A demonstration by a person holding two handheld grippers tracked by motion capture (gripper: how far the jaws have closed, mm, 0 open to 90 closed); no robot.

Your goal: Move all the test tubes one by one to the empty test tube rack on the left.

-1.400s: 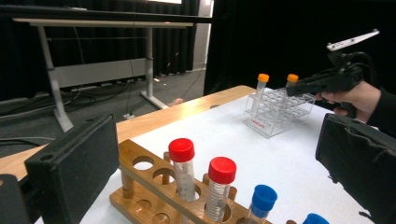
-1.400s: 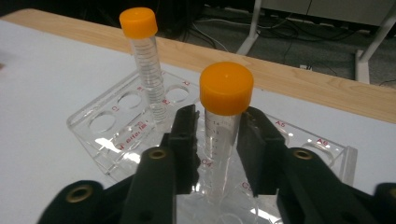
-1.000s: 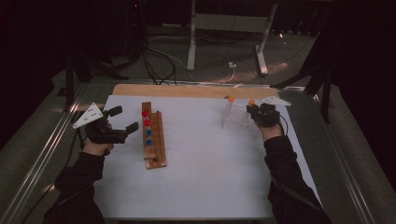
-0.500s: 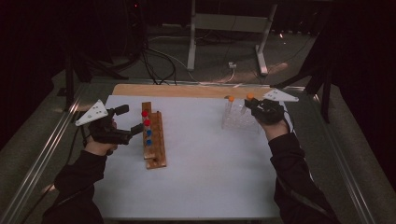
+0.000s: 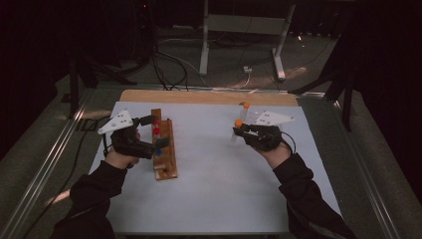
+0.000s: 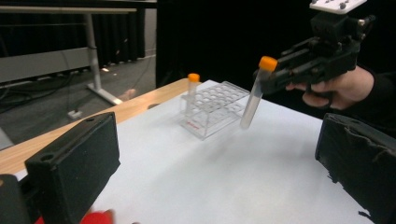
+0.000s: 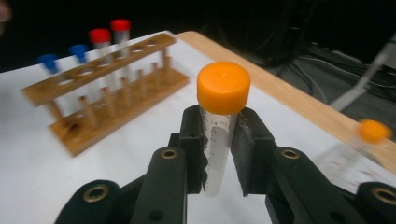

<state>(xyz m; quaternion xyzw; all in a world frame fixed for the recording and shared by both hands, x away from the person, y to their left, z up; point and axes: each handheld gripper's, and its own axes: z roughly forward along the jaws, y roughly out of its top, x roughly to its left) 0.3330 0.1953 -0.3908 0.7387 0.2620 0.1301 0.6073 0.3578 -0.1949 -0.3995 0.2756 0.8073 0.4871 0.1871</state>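
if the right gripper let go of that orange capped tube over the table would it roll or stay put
Probably roll: the orange-capped tube is a smooth round cylinder, held clear of the white table by the right gripper. The wider cap may make it curve rather than run straight. It looks like thin, empty clear plastic, so likely light and easily nudged.

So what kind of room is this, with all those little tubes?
Probably a lab or test room. A wooden rack holds capped tubes, a clear rack holds another, and the right hand-held gripper grips an orange-capped tube over a white table.
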